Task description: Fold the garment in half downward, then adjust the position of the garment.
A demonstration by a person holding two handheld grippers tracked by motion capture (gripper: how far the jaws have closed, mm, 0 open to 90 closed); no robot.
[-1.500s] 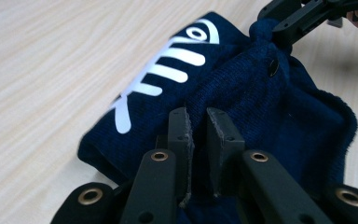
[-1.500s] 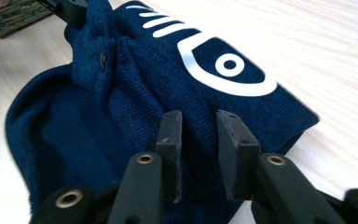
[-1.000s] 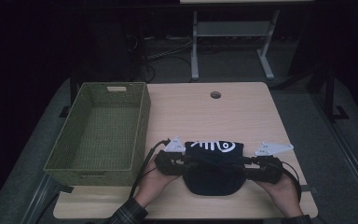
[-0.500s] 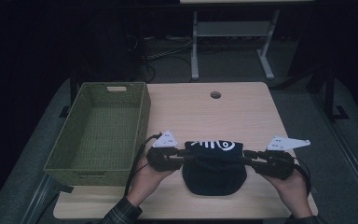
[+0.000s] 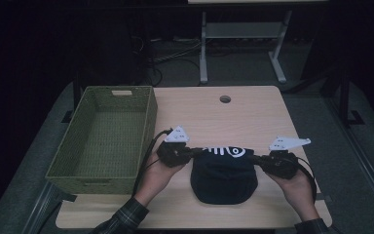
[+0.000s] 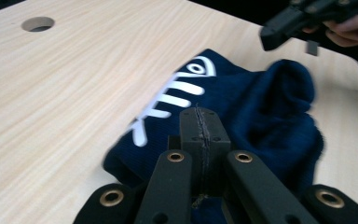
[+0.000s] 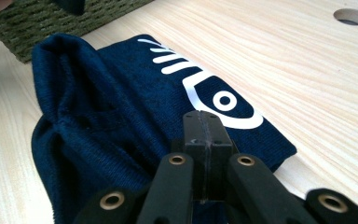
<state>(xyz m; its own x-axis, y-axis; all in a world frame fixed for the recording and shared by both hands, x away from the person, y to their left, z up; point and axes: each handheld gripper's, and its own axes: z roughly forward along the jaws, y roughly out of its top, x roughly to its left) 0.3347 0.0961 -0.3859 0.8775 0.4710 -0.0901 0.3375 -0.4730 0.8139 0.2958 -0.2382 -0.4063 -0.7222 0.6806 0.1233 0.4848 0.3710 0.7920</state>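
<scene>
From above, on the pale wooden desk beside the empty olive woven basket, the folded navy knit garment with a white fishbone print lies pinched at opposite edges by left gripper and right gripper. Along the left gripper, jaws have just closed on cloth; lift evenly. Along the right gripper, likewise clamped; keep tension level so the fold holds toward the basket.
</scene>
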